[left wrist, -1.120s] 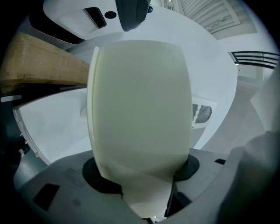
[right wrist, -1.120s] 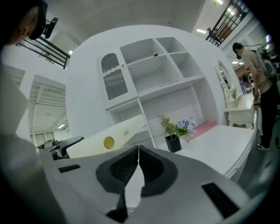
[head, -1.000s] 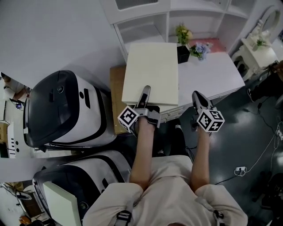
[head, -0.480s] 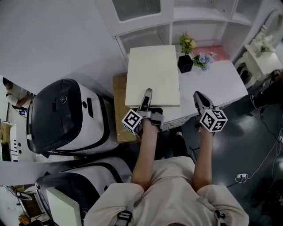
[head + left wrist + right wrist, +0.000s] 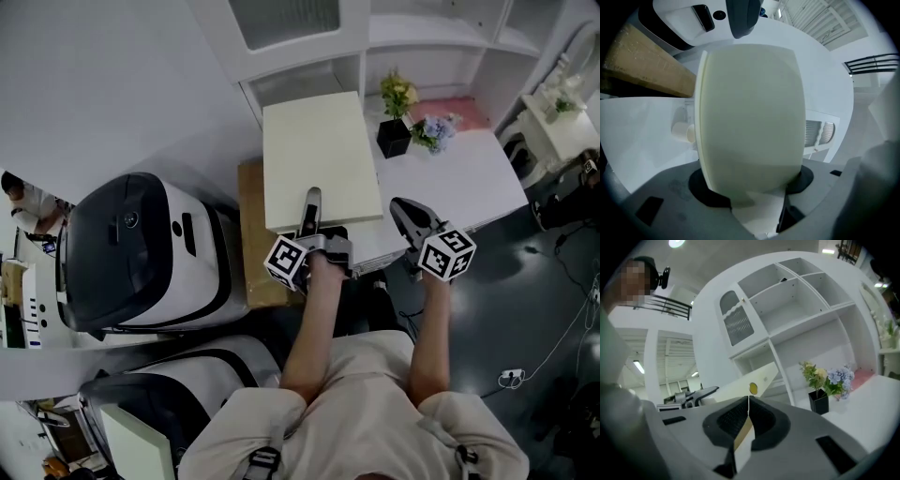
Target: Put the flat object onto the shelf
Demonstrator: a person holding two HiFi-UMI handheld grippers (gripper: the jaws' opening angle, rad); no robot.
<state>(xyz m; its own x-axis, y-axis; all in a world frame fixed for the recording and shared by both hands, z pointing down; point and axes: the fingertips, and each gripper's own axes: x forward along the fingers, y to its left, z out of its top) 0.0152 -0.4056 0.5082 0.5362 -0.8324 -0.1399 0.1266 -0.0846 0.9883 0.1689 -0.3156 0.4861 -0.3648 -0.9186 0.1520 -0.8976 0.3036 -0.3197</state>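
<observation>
I'd keep the flat cream board [image 5: 314, 150] level in the clamped left claw [image 5: 311, 202], the right claw [image 5: 401, 211] closed and idle, and ease it toward the white shelf [image 5: 362, 73].

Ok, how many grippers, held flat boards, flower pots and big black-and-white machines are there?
Grippers: 2, the left gripper and the right gripper
Flat board, held by the left: 1
Flower pot: 1
Black-and-white machines: 2
Total: 6
</observation>
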